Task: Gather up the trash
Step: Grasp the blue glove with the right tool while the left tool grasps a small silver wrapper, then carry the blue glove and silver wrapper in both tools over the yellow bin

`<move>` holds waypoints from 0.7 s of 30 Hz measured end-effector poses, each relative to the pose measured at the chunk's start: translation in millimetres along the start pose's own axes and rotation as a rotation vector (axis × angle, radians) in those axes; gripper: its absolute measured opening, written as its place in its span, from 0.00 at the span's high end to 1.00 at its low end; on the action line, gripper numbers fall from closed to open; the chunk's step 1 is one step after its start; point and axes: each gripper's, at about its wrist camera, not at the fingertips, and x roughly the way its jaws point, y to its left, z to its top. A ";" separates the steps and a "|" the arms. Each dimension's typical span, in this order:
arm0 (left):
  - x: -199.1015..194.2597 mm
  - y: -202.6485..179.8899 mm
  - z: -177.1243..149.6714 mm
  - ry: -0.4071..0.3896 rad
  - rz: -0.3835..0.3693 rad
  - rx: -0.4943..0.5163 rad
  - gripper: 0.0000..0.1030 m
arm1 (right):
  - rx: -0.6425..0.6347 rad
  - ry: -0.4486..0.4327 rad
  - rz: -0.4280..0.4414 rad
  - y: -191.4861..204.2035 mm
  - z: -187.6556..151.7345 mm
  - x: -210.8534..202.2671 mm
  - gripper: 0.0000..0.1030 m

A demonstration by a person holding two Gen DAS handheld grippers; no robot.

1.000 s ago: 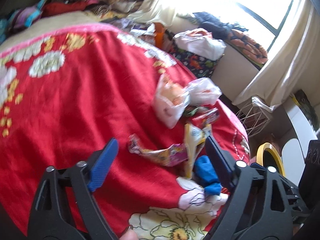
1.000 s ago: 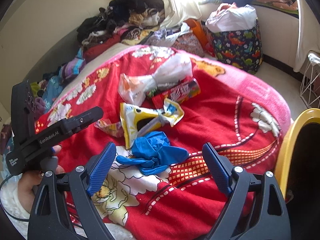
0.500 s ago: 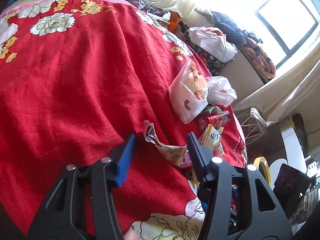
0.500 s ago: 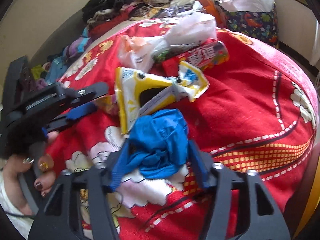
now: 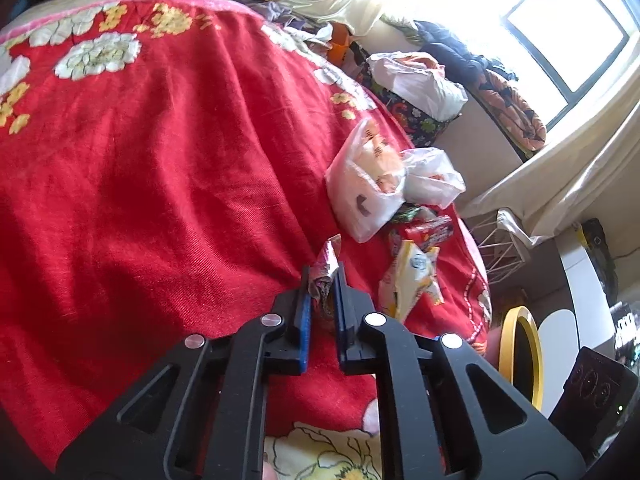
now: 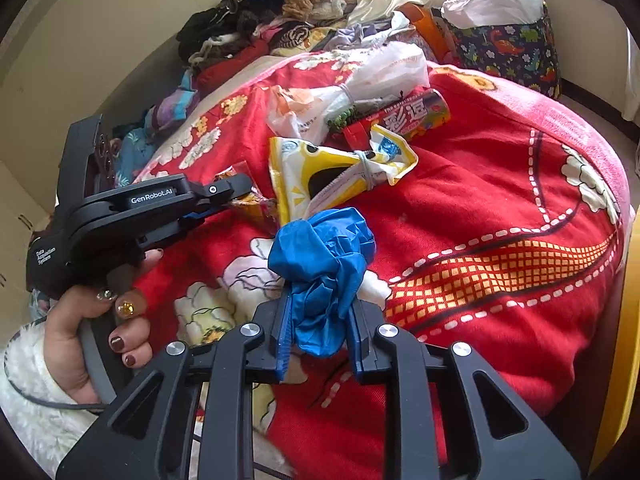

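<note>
Left tool [image 5: 323,280] clenched on a crumpled wrapper [image 5: 326,270], pinched btwn its blue pads just above the red blanket [image 5: 160,180]. Right tool [image 6: 320,308] clenched on a blue glove [image 6: 324,268], bunched up out of the tips. Ahead of right tool on the bed: yellow packet [image 6: 332,172], then red packet [image 6: 412,114] and white bag [image 6: 352,88]. Yellow bin [image 5: 520,348] to the right of left tool.
</note>
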 end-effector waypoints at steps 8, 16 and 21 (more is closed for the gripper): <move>-21.3 -14.7 7.3 -0.052 -0.014 0.047 0.96 | -0.004 -0.032 0.008 4.7 -2.4 -18.5 0.79; -36.0 -33.2 11.7 -0.088 -0.032 0.079 0.96 | 0.001 -0.074 0.003 4.9 0.4 -37.8 0.79; -42.7 -49.3 11.7 -0.099 -0.054 0.110 0.96 | 0.005 -0.112 -0.011 2.6 -0.6 -54.3 0.79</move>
